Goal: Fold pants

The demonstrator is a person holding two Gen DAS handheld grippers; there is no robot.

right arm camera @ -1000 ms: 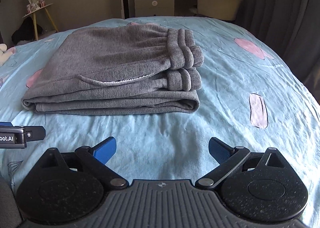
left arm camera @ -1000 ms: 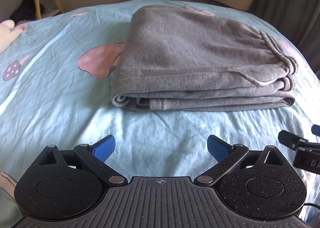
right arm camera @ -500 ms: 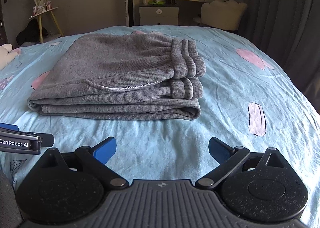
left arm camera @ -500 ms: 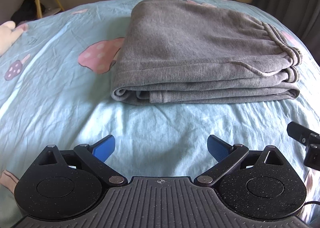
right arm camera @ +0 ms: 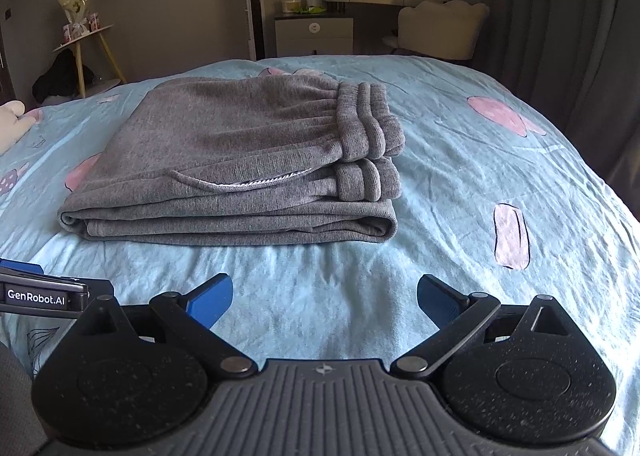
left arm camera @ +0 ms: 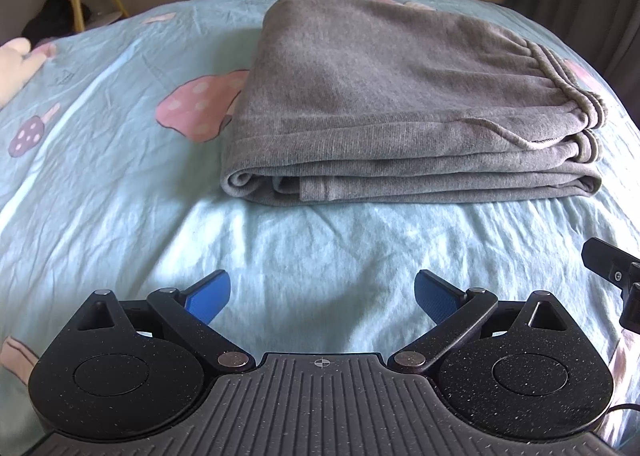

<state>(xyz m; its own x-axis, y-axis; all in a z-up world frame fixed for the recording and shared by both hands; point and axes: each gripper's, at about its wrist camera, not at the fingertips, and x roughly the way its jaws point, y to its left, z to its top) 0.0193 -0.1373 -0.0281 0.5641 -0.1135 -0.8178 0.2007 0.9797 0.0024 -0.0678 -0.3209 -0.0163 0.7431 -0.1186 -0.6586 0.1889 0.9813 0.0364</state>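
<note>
Grey pants point(left arm camera: 400, 95) lie folded into a thick rectangular stack on the light blue bed sheet point(left arm camera: 100, 195), with the ribbed waistband at the right end. The same grey pants point(right arm camera: 240, 159) sit left of centre in the right wrist view, waistband facing right. My left gripper point(left arm camera: 322, 292) hovers over bare sheet in front of the stack, open, nothing between its blue fingers. My right gripper point(right arm camera: 324, 296) is likewise open and empty, short of the stack's near edge. Each gripper's body shows at the edge of the other's view.
The sheet carries pink mushroom prints point(left arm camera: 200, 107). A soft toy point(right arm camera: 12, 123) lies at the far left. Beyond the bed stand a small wooden side table point(right arm camera: 84, 43), a white nightstand point(right arm camera: 314, 31), a cream chair point(right arm camera: 440, 27) and dark curtains point(right arm camera: 560, 35).
Both grippers have drawn back and tilted up from the folded pants, so more of the room shows behind. The pants have not moved.
</note>
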